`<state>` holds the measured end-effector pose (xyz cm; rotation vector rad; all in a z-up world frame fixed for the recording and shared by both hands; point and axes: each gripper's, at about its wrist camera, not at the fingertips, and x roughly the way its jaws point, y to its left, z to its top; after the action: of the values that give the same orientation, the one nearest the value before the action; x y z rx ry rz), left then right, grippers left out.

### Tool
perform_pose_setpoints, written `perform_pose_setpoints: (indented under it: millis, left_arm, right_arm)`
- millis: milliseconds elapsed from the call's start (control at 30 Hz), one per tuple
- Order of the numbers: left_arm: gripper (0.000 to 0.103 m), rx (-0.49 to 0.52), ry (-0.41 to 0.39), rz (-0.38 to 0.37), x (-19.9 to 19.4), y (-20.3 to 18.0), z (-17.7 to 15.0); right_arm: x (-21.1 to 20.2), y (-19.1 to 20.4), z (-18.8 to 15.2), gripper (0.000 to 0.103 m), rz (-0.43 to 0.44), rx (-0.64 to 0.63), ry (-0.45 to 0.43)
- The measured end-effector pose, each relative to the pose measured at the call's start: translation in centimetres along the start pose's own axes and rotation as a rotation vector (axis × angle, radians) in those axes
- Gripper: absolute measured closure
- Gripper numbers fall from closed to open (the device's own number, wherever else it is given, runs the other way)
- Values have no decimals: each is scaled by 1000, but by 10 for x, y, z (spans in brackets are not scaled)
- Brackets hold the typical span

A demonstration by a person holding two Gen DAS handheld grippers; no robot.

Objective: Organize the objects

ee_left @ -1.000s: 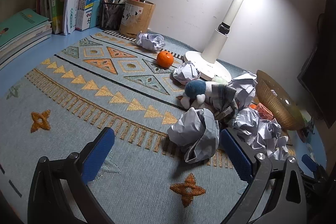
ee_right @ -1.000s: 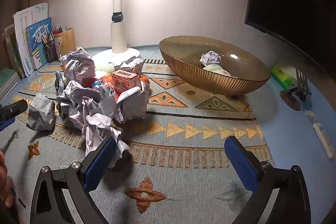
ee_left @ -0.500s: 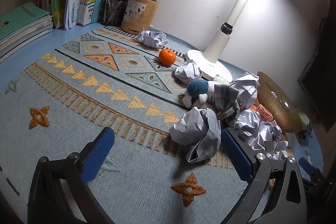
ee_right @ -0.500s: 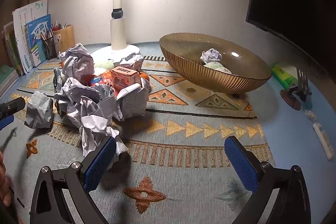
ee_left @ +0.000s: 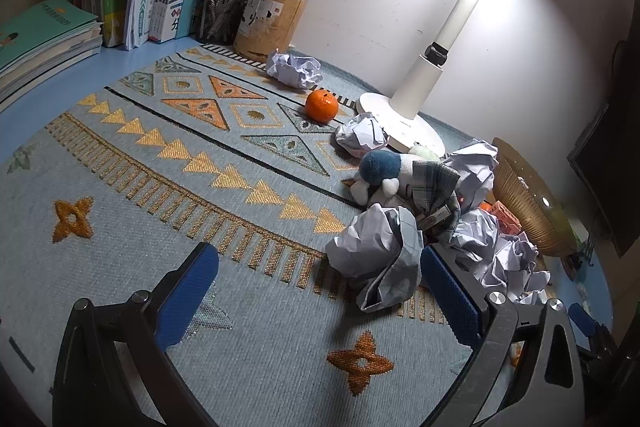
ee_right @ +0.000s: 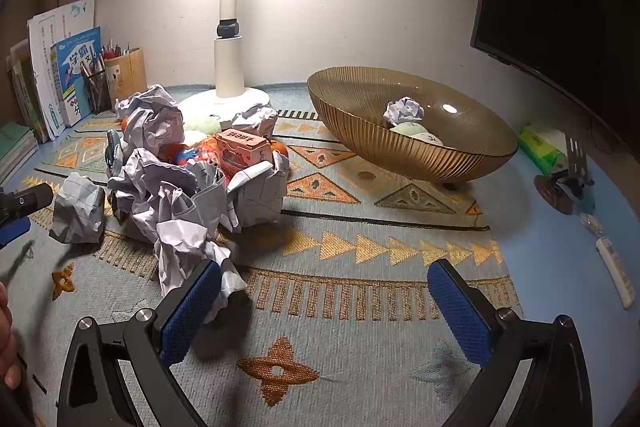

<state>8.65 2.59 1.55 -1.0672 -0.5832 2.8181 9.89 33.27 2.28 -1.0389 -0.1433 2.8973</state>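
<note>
Both tools have edged closer to the clutter over the past second. The left gripper [ee_left: 316, 287], jaws spread wide and holding nothing, now has the nearest crumpled paper ball [ee_left: 376, 253] just off its right finger, not yet between the pads. The right gripper [ee_right: 324, 307], equally wide and empty, hovers over the patterned mat [ee_right: 360, 367], its left finger just beside the paper heap [ee_right: 180, 195]. The amber ribbed bowl [ee_right: 400, 151], well apart to the right, already holds one paper wad [ee_right: 403, 110]. Judging by that, sorting has barely started, and a pickup looks imminent.
</note>
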Motion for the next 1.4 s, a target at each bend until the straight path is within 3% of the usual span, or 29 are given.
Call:
perform_pose_setpoints:
  millis: [267,433,633,900,1400]
  left_arm:
    - [2,-4,0,-3,-1,0,0]
    - [2,-4,50,-34,7,0,1]
    - [2,-35,18,-26,1,5,1]
    - [2,-34,64,-40,9,4,2]
    - [2,-53,73,-88,8,9,3]
  right_arm:
    - [-2,1,-1,0,3,1,-6]
    - [-1,1,0,0,5,0,-6]
    - [-1,1,-1,0,19,3,-6]
    - [-1,2,-1,0,23,3,-1]
    - [-1,3,-1,0,38,0,0]
